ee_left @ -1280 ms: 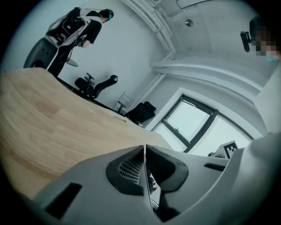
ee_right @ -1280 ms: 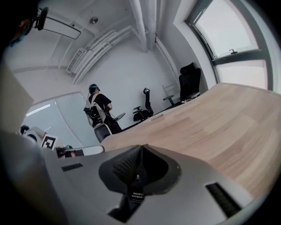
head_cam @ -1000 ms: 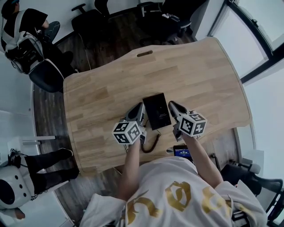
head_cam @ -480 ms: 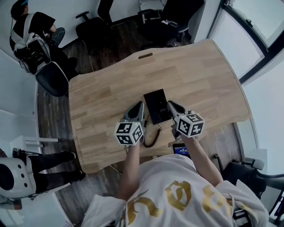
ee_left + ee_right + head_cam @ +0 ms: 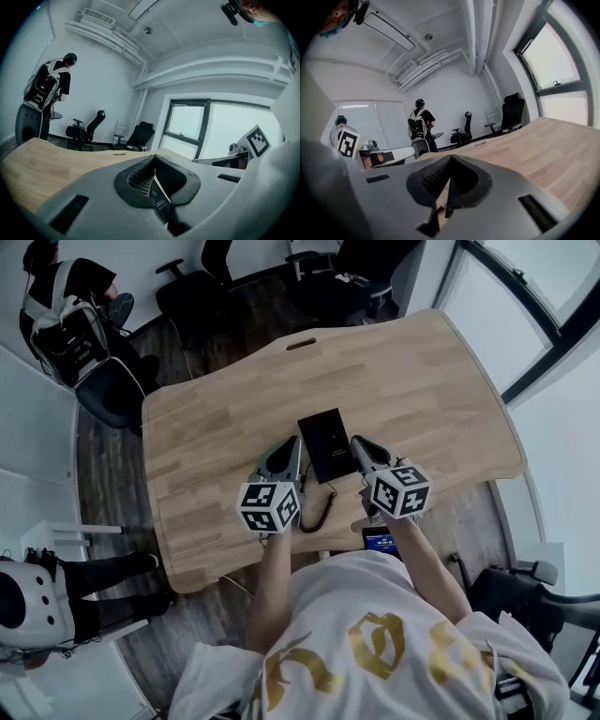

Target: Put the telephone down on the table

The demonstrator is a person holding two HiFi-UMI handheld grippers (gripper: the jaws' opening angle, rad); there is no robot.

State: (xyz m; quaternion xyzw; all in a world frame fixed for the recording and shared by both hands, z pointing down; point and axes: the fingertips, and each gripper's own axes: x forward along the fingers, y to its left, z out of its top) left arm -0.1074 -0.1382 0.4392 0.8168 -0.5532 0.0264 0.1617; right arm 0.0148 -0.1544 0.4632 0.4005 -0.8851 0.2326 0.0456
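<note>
Two telephone (image 5: 327,442) edges pinched: left tongs (image 5: 294,448), right tongs (image 5: 358,446); table (image 5: 427,390) beyond.

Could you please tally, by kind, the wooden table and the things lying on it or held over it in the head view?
Table: 1
Telephone: 1, black, with a coiled cord
Gripper: 2, the left gripper and the right gripper
Total: 4

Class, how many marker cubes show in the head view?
2: the left cube sits on the left claw, the right cube on the right claw. None seem hidden.
</note>
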